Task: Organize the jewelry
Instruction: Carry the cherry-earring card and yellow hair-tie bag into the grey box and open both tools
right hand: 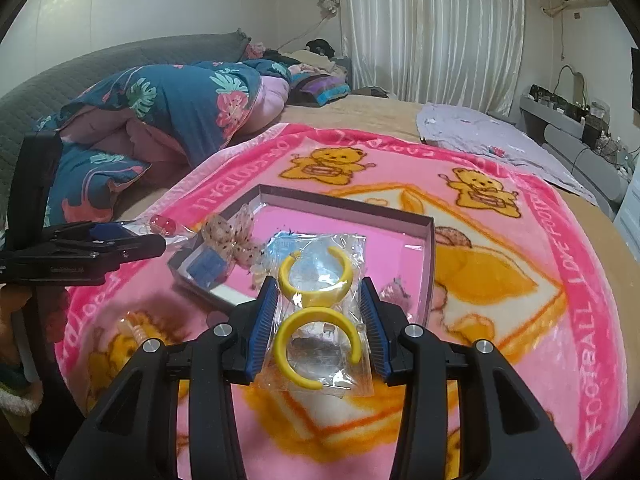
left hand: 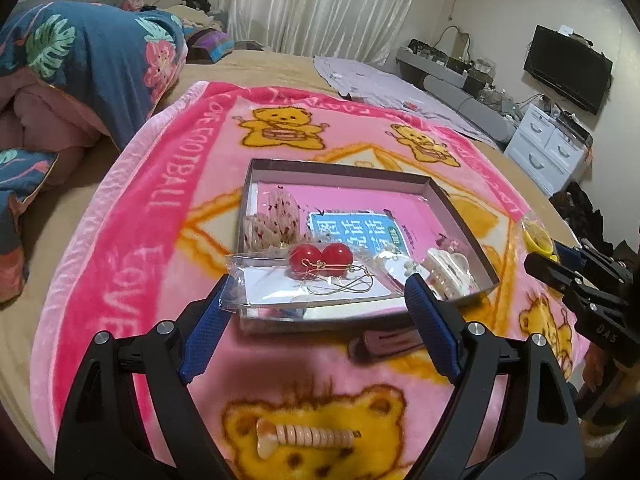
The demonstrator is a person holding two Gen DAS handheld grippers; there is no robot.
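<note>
My left gripper (left hand: 319, 285) is shut on a clear packet of red ball earrings (left hand: 320, 260), held by its side edges over the near rim of a shallow pink-lined box tray (left hand: 340, 170). My right gripper (right hand: 319, 282) is shut on a clear packet with two yellow hoop earrings (right hand: 316, 312), near the tray's (right hand: 344, 204) front corner. Inside the tray lie a spotted fabric bow (left hand: 276, 216), a blue card (left hand: 356, 232) and a white hair claw (left hand: 448, 272). The right wrist view shows the left gripper (right hand: 156, 244) at the left with its red earrings (right hand: 162, 222).
Everything rests on a pink bear-print blanket (left hand: 160, 200) spread on a bed. A dark pink hair clip (left hand: 384, 344) and a beaded clip (left hand: 308, 436) lie on the blanket in front of the tray. A blue floral quilt (left hand: 92, 60) is heaped at the left.
</note>
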